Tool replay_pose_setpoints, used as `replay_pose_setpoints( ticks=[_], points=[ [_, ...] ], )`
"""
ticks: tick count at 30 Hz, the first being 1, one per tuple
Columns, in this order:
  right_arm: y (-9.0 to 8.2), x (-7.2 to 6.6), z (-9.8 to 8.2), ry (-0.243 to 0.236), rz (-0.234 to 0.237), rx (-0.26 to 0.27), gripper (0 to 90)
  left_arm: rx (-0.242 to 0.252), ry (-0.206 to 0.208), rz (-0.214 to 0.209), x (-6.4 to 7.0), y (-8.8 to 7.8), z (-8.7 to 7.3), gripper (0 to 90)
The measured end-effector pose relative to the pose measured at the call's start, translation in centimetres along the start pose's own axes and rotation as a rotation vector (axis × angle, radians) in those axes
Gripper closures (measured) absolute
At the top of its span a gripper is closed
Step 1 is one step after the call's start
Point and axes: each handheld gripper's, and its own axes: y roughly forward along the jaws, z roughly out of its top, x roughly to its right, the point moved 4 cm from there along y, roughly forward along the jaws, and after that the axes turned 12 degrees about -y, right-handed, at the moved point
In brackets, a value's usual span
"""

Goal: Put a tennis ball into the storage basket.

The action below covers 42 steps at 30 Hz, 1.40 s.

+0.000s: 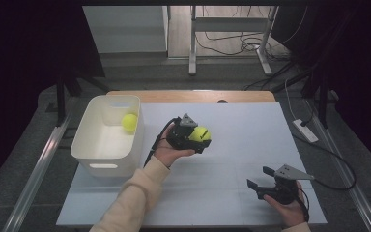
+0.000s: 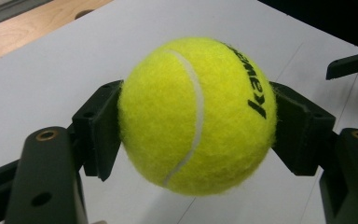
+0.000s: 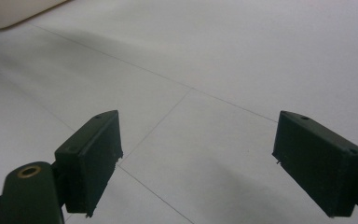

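Tennis ball (image 2: 198,116) sits pinched between the left hand-held gripper (image 1: 193,137) jaws, lifted above the table (image 1: 251,125), right of the white bin (image 1: 107,135). Right hand-held gripper (image 1: 261,178) stands spread, holding nothing.

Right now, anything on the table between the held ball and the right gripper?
No. In the high view, the stretch between the tennis ball in the left gripper and the open right gripper is bare white table.
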Motion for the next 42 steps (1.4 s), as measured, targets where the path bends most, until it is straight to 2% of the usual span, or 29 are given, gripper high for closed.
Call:
replay_pose_setpoints(
  ticks=[16,18,29,42],
  points=[
    [0.0,0.0,0.0,-0.001,0.001,-0.001,15.0,0.031,-0.011,0.021,-0.7,-2.0,-0.4,27.3],
    [0.0,-0.1,0.0,-0.001,0.001,-0.001,15.0,0.041,-0.024,0.019,-0.9,-2.4,-0.5,27.3],
    [0.1,-0.1,0.0,-0.001,0.002,-0.002,15.0,0.055,-0.041,0.032,-1.7,-3.3,-0.9,27.3],
    [0.1,0.0,0.0,0.000,0.000,-0.003,15.0,0.085,-0.047,0.041,-2.0,-4.4,-0.8,27.3]
  ],
)
